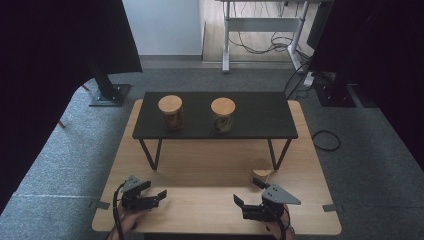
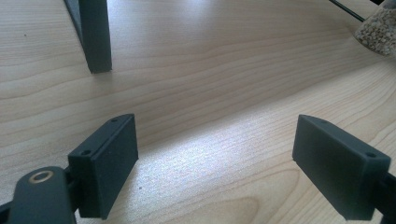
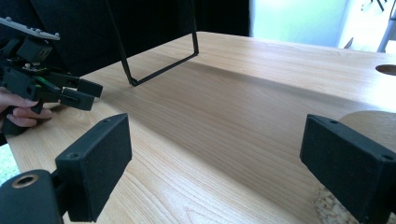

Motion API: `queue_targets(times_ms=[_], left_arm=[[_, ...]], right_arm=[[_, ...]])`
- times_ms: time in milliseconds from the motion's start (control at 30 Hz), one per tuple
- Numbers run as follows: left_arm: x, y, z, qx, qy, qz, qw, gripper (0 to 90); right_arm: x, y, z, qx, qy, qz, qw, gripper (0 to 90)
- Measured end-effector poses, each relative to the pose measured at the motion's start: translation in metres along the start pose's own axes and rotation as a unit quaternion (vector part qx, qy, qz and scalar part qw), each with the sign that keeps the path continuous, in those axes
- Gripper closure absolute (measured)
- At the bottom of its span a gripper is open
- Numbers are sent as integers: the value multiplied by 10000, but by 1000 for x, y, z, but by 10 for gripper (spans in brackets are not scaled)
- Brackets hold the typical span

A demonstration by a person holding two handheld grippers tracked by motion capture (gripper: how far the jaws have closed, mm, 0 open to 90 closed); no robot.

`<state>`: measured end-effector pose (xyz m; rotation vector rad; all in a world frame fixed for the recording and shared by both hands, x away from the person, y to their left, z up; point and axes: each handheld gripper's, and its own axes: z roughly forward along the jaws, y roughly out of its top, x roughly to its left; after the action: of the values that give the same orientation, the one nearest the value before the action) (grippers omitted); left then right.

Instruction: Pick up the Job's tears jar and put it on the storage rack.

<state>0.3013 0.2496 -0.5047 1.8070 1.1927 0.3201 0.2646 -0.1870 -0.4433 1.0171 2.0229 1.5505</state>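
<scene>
Two glass jars with wooden lids stand on a low black shelf: the left jar and the right jar. A third, small jar of pale grains sits on the wooden table by the shelf's right front leg. It also shows as the small jar in the left gripper view and the small jar in the right gripper view, just behind one jaw. My left gripper is open above bare wood. My right gripper is open, beside the small jar, holding nothing.
The wooden table rests on grey carpet. A flat shelf leg stands ahead of the left gripper; a thin wire leg rises in the right gripper view. The left gripper in a hand shows there too. A desk frame and cables lie beyond.
</scene>
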Motion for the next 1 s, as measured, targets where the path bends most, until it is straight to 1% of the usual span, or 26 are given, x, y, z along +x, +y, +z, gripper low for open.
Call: queue_targets(times_ms=[167, 333, 500, 633, 733, 900, 1000], left_arm=[[0, 0, 0, 10, -8, 18, 10000, 137], [-1, 1, 2, 56, -60, 92, 9999, 136], [3, 3, 3, 3, -84, -4, 10000, 138], [4, 3, 3, 2, -103, -3, 9999, 137], [4, 3, 3, 5, -125, -12, 9999, 137], [4, 3, 3, 27, -142, 5, 9999, 137], [4, 3, 3, 31, -144, 5, 9999, 137]], right_arm=[[-3, 0, -4, -3, -6, 32, 10000, 87], [-10, -3, -13, -27, -47, 44, 10000, 91], [-19, -5, -21, -25, -124, 119, 9998, 95], [-24, -4, -25, -31, -94, 104, 9999, 97], [-29, -6, -29, -55, 7, 52, 10000, 103], [-40, -10, -36, -42, 16, 57, 10000, 114], [-47, -11, -39, 25, 27, 62, 10000, 122]])
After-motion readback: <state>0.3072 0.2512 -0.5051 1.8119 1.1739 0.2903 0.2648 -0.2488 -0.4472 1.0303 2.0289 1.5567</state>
